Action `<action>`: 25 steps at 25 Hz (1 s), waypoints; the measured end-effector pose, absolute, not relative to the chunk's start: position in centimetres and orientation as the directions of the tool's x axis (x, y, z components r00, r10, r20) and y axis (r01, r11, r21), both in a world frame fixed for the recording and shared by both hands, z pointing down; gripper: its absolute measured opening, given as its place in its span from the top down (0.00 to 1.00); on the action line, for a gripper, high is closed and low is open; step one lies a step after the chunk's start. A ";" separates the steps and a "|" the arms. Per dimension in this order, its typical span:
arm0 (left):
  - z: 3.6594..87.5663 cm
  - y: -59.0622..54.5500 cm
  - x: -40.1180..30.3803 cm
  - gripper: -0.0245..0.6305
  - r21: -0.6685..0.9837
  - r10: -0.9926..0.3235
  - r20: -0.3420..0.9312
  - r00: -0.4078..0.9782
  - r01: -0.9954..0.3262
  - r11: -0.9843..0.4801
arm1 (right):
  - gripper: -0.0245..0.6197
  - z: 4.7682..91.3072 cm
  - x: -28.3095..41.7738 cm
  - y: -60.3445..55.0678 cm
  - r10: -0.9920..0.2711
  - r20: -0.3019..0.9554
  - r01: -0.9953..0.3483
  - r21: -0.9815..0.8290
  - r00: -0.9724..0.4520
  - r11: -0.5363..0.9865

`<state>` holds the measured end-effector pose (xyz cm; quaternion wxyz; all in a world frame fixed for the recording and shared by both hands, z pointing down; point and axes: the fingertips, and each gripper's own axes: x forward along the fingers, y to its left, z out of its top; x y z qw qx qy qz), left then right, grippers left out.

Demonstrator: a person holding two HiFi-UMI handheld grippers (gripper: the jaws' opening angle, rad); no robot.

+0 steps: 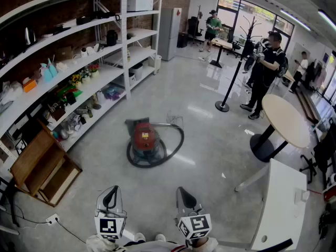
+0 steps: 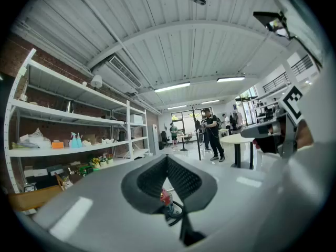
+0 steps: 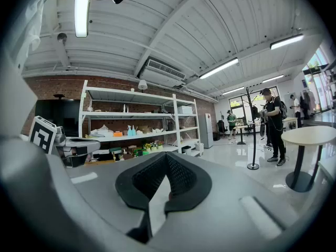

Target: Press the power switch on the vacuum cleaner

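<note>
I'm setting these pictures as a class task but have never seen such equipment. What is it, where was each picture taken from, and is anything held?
No robot here: a person holds a two-jaw gripper in each hand. The wide picture comes from a camera on that person's head, looking down; the left gripper and right gripper show at its bottom edge. The other two come from cameras riding on the grippers, looking along their jaws. In both, the jaw tips meet with nothing between them, so nothing is held. On the floor ahead, apart from both grippers, sits a red vacuum cleaner with its dark hose curled round it. Shelves stand to the left, a round table to the right.
</note>
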<state>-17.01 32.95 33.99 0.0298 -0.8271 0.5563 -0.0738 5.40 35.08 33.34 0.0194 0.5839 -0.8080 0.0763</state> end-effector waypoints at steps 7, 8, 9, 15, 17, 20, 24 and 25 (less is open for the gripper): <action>33.5 33.2 -16.2 0.96 -0.137 -0.930 0.078 0.360 -0.920 -0.368 | 0.96 33.3 6.3 35.3 -0.939 0.116 -0.944 -0.101 -0.324 0.314; 33.4 33.2 -16.0 0.96 -0.138 -0.930 0.082 0.358 -0.920 -0.366 | 0.96 33.2 6.4 35.4 -0.938 0.115 -0.944 -0.101 -0.326 0.315; 33.3 33.3 -15.8 0.96 -0.140 -0.930 0.085 0.356 -0.920 -0.365 | 0.96 33.2 6.6 35.4 -0.938 0.114 -0.943 -0.099 -0.327 0.317; 33.5 33.6 -14.4 0.96 -0.139 -0.930 0.064 0.362 -0.920 -0.367 | 0.96 33.2 7.7 35.7 -0.938 0.104 -0.941 -0.100 -0.332 0.322; 33.6 33.8 -14.3 0.96 -0.138 -0.930 0.067 0.361 -0.920 -0.367 | 0.96 33.2 7.8 35.7 -0.936 0.103 -0.940 -0.100 -0.336 0.327; 33.4 33.9 -14.2 0.96 -0.139 -0.931 0.062 0.358 -0.921 -0.364 | 0.96 33.2 8.0 35.8 -0.934 0.104 -0.938 -0.100 -0.343 0.333; 33.5 34.1 -13.9 0.96 -0.135 -0.934 0.055 0.352 -0.925 -0.356 | 0.96 33.4 8.4 35.9 -0.931 0.104 -0.935 -0.101 -0.351 0.341; 33.5 34.1 -13.8 0.96 -0.132 -0.935 0.052 0.350 -0.926 -0.354 | 0.96 33.4 8.5 36.0 -0.930 0.103 -0.933 -0.102 -0.354 0.344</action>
